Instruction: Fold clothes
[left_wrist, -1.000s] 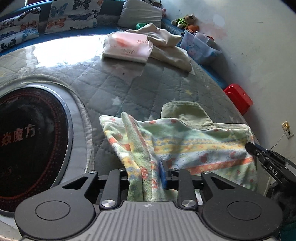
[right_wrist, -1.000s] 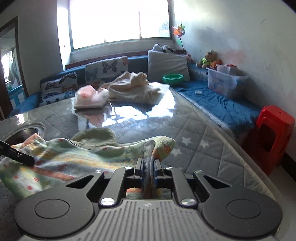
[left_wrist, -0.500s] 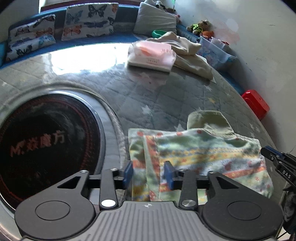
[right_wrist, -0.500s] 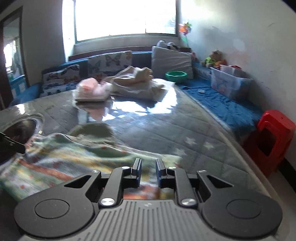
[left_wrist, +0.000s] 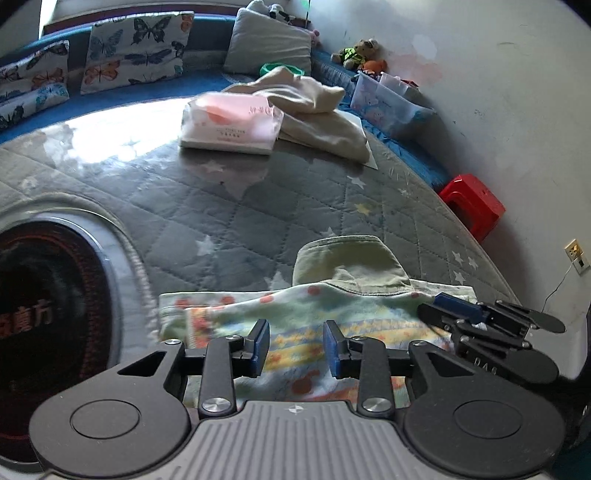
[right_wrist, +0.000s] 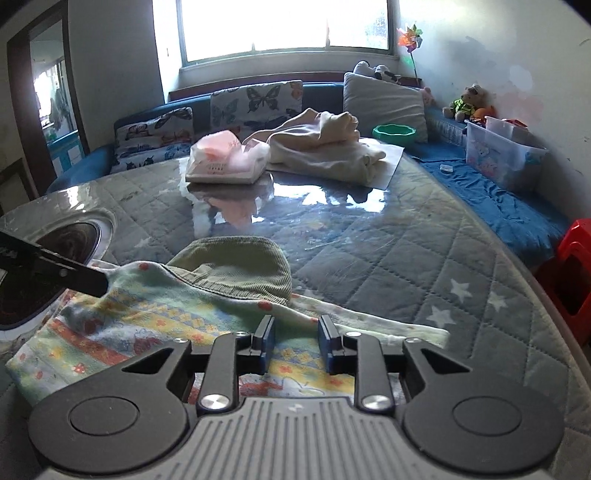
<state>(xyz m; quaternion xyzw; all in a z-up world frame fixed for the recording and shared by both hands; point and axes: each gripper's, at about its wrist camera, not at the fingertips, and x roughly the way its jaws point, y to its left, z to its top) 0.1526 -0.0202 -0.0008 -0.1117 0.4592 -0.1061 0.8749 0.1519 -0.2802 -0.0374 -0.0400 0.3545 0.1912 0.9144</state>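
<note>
Item: patterned garment (left_wrist: 332, 314), thin printed cotton, lying flat on the bench (left_wrist: 258, 206) directly under and ahead of both tools, with an olive corduroy piece (right_wrist: 236, 266) tucked under its far edge. Left tool (left_wrist: 295, 347): pads standing apart at a moderate gap, nothing pinched, cloth showing below the gap. Right tool (right_wrist: 295, 343): jaws opening, cloth lying beneath them and not gripped. Handling, by judgement: light, limp, slumping wherever unsupported; layers sliding over one another and over the glossy bench cover; not fragile. Hold: pinching a hem or corner through all layers, one tool at each end of the same edge, keeping the edge taut while carrying it over. Also present, well ahead of both tools: cream clothes (right_wrist: 325, 147) and a pink packet (right_wrist: 225, 158).
</note>
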